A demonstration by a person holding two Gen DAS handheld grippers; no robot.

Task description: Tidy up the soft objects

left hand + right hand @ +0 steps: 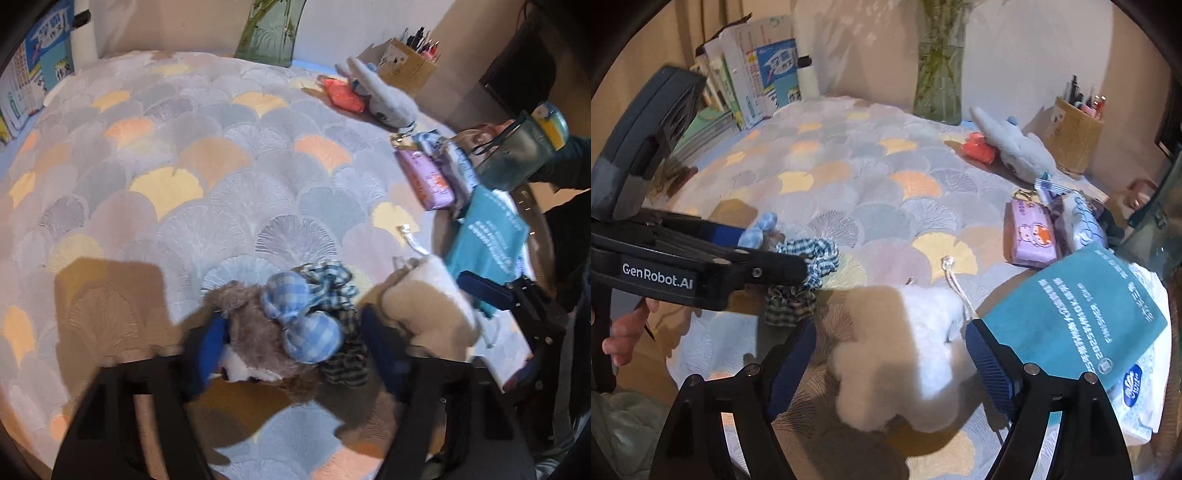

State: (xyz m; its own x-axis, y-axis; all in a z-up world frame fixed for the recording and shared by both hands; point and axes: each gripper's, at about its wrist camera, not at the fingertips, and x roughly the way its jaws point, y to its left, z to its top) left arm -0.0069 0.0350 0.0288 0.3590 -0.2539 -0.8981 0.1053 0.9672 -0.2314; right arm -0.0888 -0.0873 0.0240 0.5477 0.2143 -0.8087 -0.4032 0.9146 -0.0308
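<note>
From my left wrist camera I see the left gripper straddling a brown plush toy with a blue gingham bow; both blue pads sit against its sides, so I read it as clamped on the toy. A dark checked scrunchie is bunched against the toy's right side. This view alone shows the toy's brown fur and white patch; from the right wrist camera only the bow and the scrunchie peek past the left gripper's black arm, which blocks the rest.

The right wrist camera gives me what the left cannot: the right gripper stands wide apart around a white fluffy plush, the left pad clear of it, so nothing is pinched. Its cord trails toward the middle of the fan-patterned cloth.

Both toys lie near the cloth's near edge. Along the right edge lie a teal pouch on a white tissue pack, a purple wipes pack, and a blue-patterned packet. Toward the far right corner lie a grey-blue plush and a red object, with a pen holder beyond. A glass vase stands at the far edge, books at the far left corner.
</note>
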